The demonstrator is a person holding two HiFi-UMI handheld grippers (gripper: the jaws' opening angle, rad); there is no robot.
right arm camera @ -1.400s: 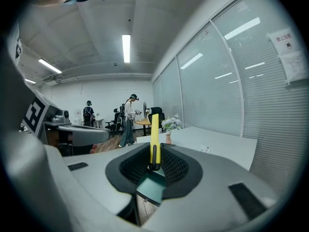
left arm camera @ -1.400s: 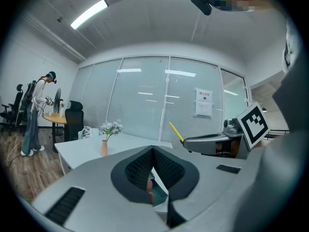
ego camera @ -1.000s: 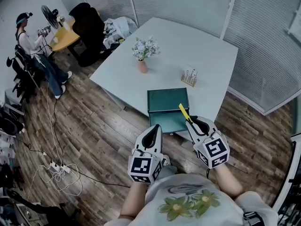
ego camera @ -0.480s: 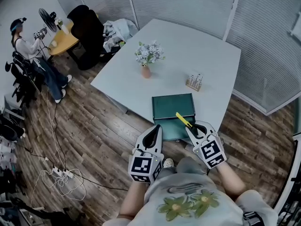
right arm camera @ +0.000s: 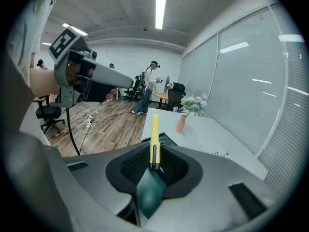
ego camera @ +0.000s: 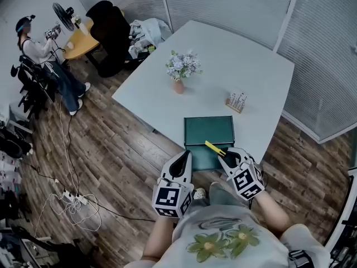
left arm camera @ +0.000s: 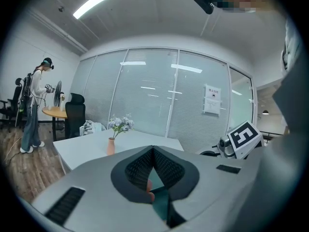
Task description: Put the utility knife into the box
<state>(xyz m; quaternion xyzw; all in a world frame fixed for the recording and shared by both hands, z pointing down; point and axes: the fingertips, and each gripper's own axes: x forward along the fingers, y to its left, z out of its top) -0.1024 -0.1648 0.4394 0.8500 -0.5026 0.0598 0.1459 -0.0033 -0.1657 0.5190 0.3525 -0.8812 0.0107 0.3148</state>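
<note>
Grippers hang side by side at the near edge of a white table point(ego camera: 234, 60), in front of the person holding them. The right gripper point(ego camera: 226, 154) is clamped on a yellow utility knife point(ego camera: 213, 148): its dark pads stand part way apart and press the handle's rear end from both sides, while most of the handle sticks out ahead of the tips. The knife is in the air, not in the dark green box point(ego camera: 208, 130); seen from the head view, its free end lies over the box's near half. The left gripper point(ego camera: 182, 156) holds nothing, its tips together, and hangs just off the box's near left corner.

A second earlier the knife stood steeper and higher against the box. The right gripper has since come lower and rolled, so the handle now slants flatter toward the upper left. The left gripper keeps much the same place in the frame, and the jaws' spread on the knife looks unchanged.

The knife's rear end is buried between the pads, and its blade cannot be made out. Both grippers cover the box's near edge, so it is unclear whether the box stands open. Farther back on the table stand a vase of flowers point(ego camera: 179, 74) and a small rack point(ego camera: 237, 101) whose contents are too small to read
</note>
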